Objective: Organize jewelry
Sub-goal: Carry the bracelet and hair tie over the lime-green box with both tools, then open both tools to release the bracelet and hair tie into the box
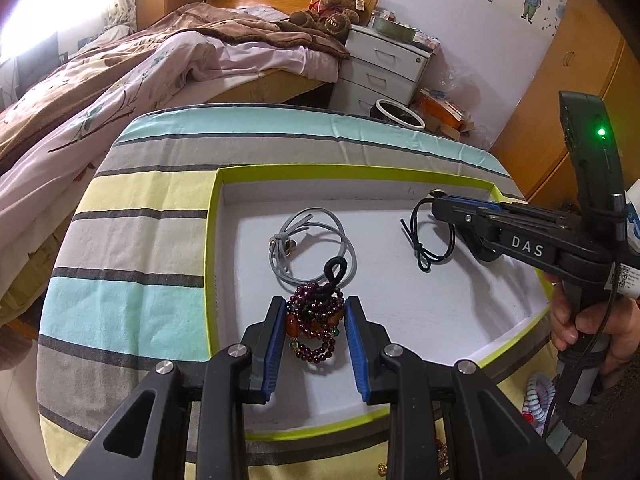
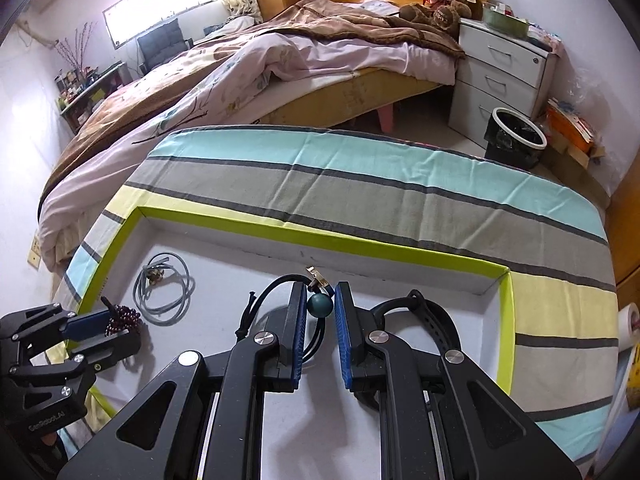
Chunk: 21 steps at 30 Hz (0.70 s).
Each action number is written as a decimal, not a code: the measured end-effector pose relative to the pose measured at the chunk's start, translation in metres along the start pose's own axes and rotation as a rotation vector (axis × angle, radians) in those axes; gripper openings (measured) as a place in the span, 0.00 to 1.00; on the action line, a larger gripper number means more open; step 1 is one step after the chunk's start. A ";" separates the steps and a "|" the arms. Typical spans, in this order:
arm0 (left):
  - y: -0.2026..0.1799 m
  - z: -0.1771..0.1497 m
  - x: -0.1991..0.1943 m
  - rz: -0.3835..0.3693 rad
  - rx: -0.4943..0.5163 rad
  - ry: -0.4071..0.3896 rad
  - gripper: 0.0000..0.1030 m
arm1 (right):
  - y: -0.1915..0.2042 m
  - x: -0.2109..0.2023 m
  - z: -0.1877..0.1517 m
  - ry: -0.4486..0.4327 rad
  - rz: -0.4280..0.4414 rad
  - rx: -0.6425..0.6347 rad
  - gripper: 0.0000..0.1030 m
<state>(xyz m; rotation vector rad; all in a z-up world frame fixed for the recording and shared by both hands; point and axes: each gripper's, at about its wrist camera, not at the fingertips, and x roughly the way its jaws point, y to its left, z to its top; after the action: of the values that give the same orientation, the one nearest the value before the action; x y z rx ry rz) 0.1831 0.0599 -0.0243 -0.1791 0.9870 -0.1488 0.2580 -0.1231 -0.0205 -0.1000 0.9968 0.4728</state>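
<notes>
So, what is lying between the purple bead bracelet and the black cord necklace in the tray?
Only bare white tray floor separates the purple bead bracelet from the black cord necklace in the left wrist view; the grey cord lies behind.

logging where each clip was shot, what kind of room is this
Almost certainly a home bedroom: an unmade bed with a teddy bear at its headboard, and a white drawer unit beside it. The jewelry tray sits on a striped cloth.

A home bedroom: unmade bed (image 2: 280,64), teddy bear (image 2: 440,8), bedside drawers (image 2: 496,76).
</notes>
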 end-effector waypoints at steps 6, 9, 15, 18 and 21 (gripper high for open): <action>0.000 0.000 0.000 0.000 0.000 -0.001 0.30 | 0.000 0.004 -0.001 0.010 -0.013 -0.004 0.15; 0.000 -0.001 0.000 -0.006 -0.002 -0.004 0.30 | 0.001 0.005 0.000 0.010 -0.018 -0.011 0.15; 0.001 0.000 -0.003 -0.013 -0.014 -0.012 0.33 | 0.001 0.004 0.000 0.000 -0.014 -0.005 0.18; 0.001 0.000 -0.007 -0.009 -0.014 -0.017 0.41 | 0.001 0.001 -0.001 -0.008 -0.022 -0.004 0.18; 0.000 -0.001 -0.013 -0.016 -0.011 -0.029 0.44 | 0.000 -0.004 -0.001 -0.020 -0.020 0.004 0.19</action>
<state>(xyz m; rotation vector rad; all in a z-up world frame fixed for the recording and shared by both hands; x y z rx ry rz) 0.1752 0.0621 -0.0144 -0.1991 0.9576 -0.1546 0.2556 -0.1243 -0.0177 -0.1016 0.9764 0.4526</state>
